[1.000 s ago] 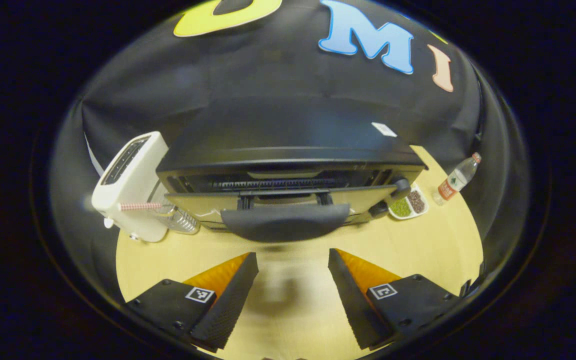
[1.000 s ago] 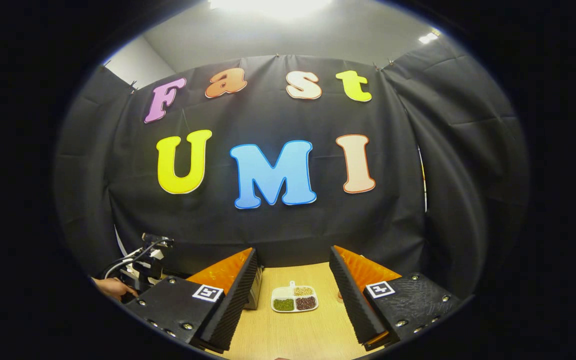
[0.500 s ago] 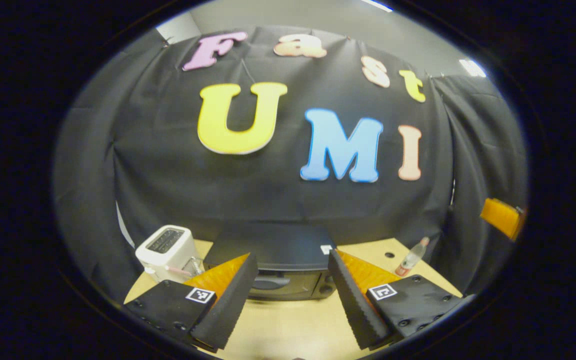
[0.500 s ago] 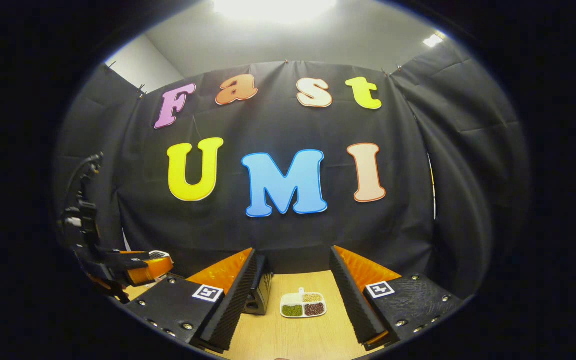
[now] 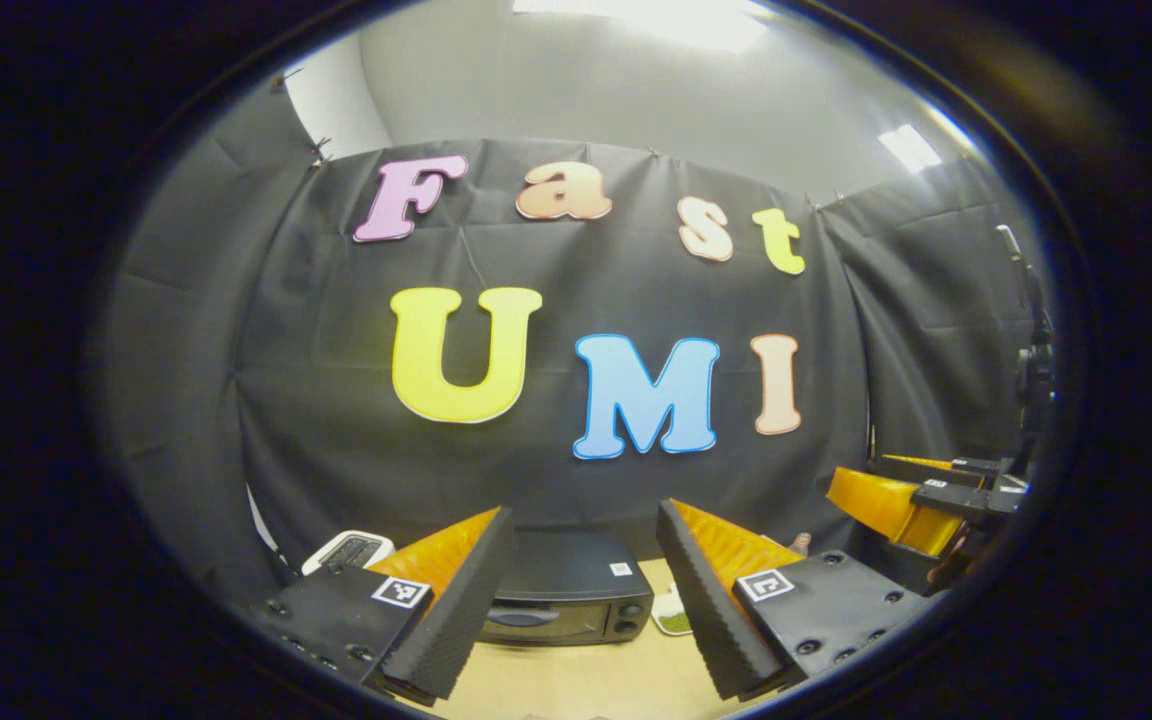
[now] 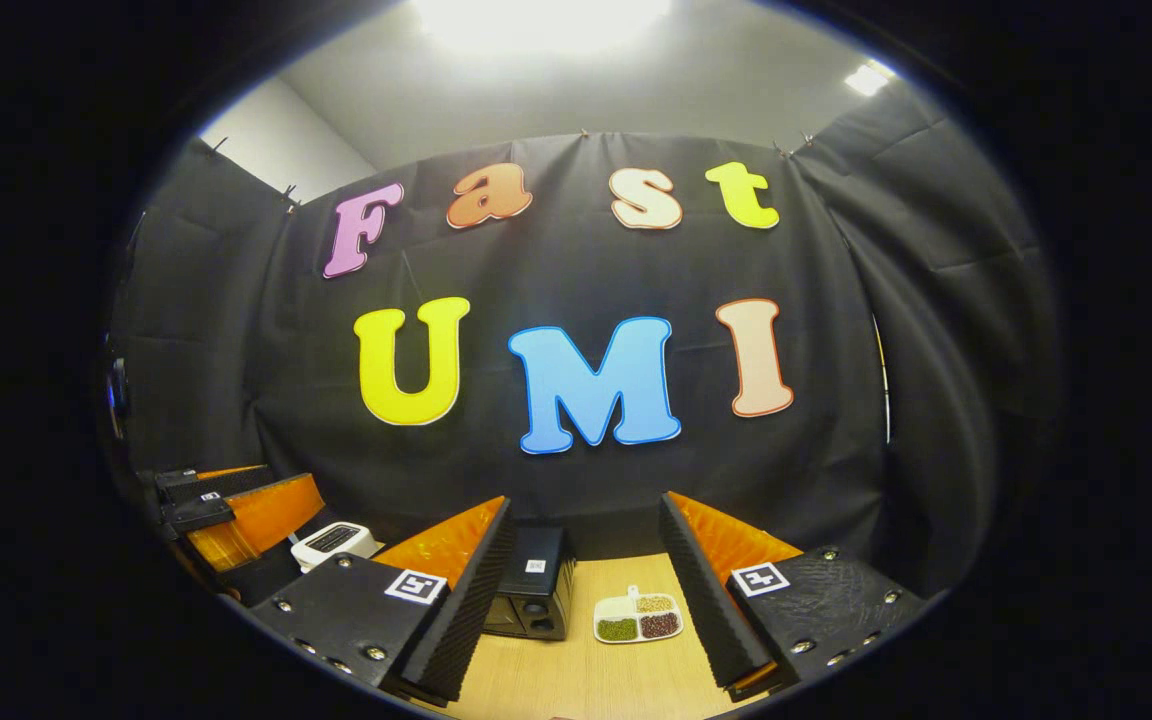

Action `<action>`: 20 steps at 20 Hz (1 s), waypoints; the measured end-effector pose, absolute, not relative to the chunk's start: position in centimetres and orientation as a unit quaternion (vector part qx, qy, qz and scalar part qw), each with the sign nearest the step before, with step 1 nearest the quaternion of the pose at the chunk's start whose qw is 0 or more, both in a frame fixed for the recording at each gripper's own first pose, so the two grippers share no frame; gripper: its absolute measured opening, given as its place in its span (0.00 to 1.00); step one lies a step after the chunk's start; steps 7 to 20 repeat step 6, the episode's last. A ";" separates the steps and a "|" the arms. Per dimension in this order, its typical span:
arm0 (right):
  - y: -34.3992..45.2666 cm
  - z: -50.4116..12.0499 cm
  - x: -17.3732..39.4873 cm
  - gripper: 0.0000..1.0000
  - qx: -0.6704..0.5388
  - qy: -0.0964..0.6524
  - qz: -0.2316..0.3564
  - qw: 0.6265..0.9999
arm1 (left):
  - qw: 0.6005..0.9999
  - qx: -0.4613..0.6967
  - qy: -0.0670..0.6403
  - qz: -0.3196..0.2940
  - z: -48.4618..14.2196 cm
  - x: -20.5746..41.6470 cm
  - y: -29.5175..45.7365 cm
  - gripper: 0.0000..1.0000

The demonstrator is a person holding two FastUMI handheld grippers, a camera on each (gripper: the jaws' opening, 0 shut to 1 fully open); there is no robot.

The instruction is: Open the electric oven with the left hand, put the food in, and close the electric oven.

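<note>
Black metal oven (image 5: pixel 566 600) sits shut on the table (image 6: pixel 576 670), well ahead of my left gripper (image 5: pixel 581 600), fingers spread and empty. Its door probably swings stiffly; I'd grip the front handle (image 5: pixel 521 617).

Pale wood-grain table (image 6: pixel 586 680) – matt; glossy black oven (image 5: pixel 566 600).

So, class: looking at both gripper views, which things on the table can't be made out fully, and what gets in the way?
- Oven: in the left gripper view its door looks shut, but the inside is too dark to see.
- Tray: left gripper view, mostly behind a finger of the left tool.
- Toaster: right gripper view, lower part behind the right tool.
- Bottle: left gripper view, just the cap peeks out.
</note>
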State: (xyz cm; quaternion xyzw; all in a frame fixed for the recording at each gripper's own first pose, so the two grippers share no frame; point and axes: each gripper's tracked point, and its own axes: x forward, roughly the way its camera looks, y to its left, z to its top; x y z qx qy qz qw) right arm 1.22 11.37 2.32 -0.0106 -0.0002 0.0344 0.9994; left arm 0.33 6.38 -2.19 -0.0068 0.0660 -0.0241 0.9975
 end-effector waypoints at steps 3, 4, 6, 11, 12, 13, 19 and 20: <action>12.1 2.2 0.7 0.88 -0.016 -0.004 0.027 0.999 | 0.998 -0.006 0.065 -0.023 -1.8 -0.5 8.1 0.99; 12.5 1.9 0.5 0.89 -0.017 -0.001 0.026 1.000 | 0.998 -0.002 0.065 -0.020 -1.7 -0.7 8.8 0.99; 13.3 1.7 0.0 0.89 -0.015 0.002 0.023 1.000 | 0.998 -0.002 0.063 -0.020 -1.5 -1.2 10.0 0.96; 13.3 1.7 0.0 0.89 -0.015 0.002 0.023 1.000 | 0.998 -0.002 0.063 -0.020 -1.5 -1.2 10.0 0.96; 13.3 1.7 0.0 0.89 -0.015 0.002 0.023 1.000 | 0.998 -0.002 0.063 -0.020 -1.5 -1.2 10.0 0.96; 13.3 1.7 0.0 0.89 -0.015 0.002 0.023 1.000 | 0.998 -0.002 0.063 -0.020 -1.5 -1.2 10.0 0.96; 13.3 1.7 0.0 0.89 -0.015 0.002 0.023 1.000 | 0.998 -0.002 0.063 -0.020 -1.5 -1.2 10.0 0.96; 13.3 1.7 0.0 0.89 -0.015 0.002 0.023 1.000 | 0.998 -0.002 0.063 -0.020 -1.5 -1.2 10.0 0.96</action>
